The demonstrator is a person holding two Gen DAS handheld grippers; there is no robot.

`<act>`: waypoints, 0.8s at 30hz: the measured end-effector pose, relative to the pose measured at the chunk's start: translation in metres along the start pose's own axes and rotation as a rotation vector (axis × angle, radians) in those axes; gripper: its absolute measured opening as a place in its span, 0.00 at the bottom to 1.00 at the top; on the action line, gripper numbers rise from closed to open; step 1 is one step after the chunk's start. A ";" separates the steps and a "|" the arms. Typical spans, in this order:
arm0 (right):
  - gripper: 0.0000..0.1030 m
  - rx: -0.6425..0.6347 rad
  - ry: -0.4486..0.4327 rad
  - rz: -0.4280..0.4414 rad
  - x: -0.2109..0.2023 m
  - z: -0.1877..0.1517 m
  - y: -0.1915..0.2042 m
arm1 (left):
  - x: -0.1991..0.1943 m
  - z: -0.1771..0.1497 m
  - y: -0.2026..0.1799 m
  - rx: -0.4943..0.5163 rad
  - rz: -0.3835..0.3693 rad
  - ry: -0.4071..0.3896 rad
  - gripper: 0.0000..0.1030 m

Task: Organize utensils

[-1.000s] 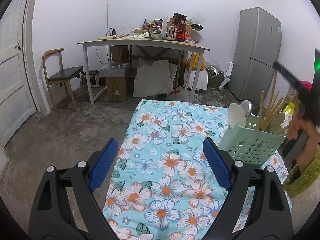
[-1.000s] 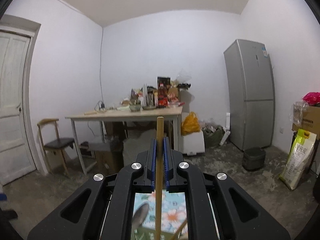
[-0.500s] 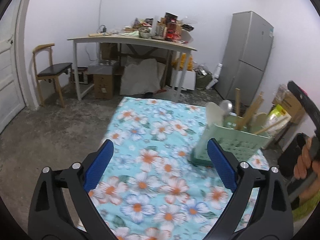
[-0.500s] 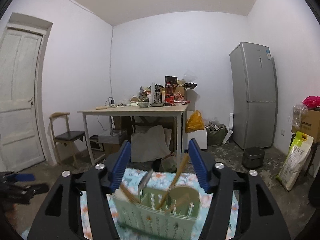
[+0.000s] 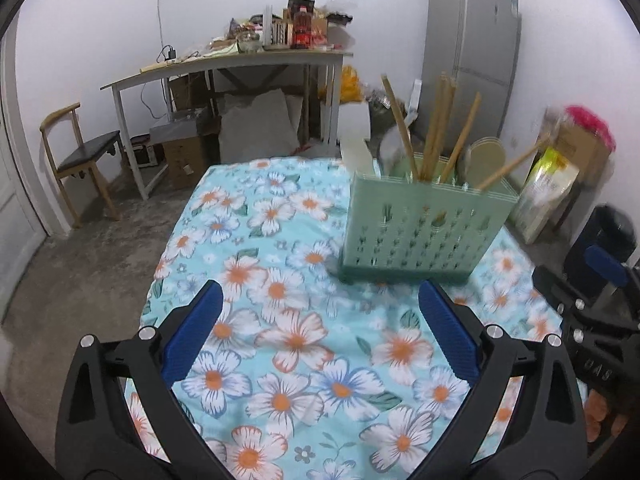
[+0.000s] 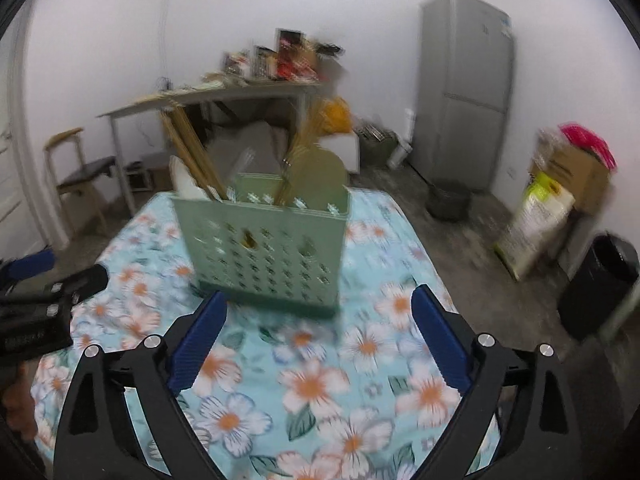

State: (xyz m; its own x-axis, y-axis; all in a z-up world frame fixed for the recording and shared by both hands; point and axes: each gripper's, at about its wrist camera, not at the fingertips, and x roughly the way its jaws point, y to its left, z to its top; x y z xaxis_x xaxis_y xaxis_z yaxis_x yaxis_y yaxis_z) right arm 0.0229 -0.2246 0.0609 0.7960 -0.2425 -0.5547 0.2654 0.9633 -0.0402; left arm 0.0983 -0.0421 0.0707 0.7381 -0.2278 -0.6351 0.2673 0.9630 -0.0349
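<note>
Several chopsticks [image 5: 434, 128] stand in the green holder [image 5: 420, 228] on the flowered desk [image 5: 296, 336]. They look light, stiff and smooth, so I would grip one near mid-shaft. The left gripper [image 5: 320, 332] and right gripper [image 6: 320, 340] are both open and empty.

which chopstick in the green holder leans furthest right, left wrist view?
The wooden chopstick angled low over the green perforated utensil holder's right rim; the others stand steeper.

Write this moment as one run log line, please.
left gripper: open, empty | right gripper: open, empty | utensils in green holder
</note>
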 end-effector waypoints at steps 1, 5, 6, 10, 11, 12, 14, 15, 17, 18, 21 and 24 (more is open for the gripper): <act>0.91 0.017 0.018 -0.020 0.003 -0.002 -0.001 | 0.002 -0.002 -0.001 0.002 0.017 0.004 0.92; 0.93 0.030 0.031 -0.081 0.012 0.000 -0.003 | 0.006 -0.004 -0.004 0.002 0.069 0.011 0.92; 0.93 0.034 0.034 -0.094 0.013 0.000 -0.004 | 0.007 -0.003 -0.003 -0.004 0.096 0.008 0.92; 0.94 0.055 0.062 -0.109 0.021 0.001 -0.005 | 0.005 0.001 0.004 -0.039 0.192 -0.026 0.92; 0.94 0.056 0.069 -0.114 0.023 0.001 -0.006 | 0.004 0.002 0.006 -0.046 0.203 -0.027 0.92; 0.94 0.055 0.075 -0.121 0.026 0.000 -0.006 | 0.003 0.004 0.008 -0.055 0.210 -0.027 0.92; 0.94 0.053 0.084 -0.128 0.028 -0.002 -0.007 | 0.003 0.005 0.013 -0.065 0.216 -0.025 0.92; 0.94 0.055 0.089 -0.126 0.030 -0.003 -0.007 | 0.004 0.006 0.015 -0.068 0.222 -0.020 0.92; 0.94 0.056 0.093 -0.129 0.031 -0.003 -0.007 | 0.006 0.006 0.017 -0.070 0.235 -0.006 0.92; 0.94 0.054 0.093 -0.132 0.031 -0.004 -0.007 | 0.007 0.006 0.017 -0.072 0.241 0.003 0.92; 0.94 0.048 0.094 -0.133 0.033 -0.004 -0.006 | 0.009 0.006 0.019 -0.082 0.247 0.020 0.92; 0.94 0.046 0.095 -0.132 0.033 -0.004 -0.004 | 0.009 0.006 0.020 -0.089 0.256 0.026 0.92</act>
State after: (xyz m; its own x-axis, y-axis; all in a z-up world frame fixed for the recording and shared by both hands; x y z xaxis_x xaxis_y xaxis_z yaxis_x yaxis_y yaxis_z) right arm 0.0459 -0.2363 0.0398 0.6981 -0.3521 -0.6235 0.3901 0.9172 -0.0811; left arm 0.1139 -0.0260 0.0687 0.7583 0.0269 -0.6514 0.0177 0.9979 0.0619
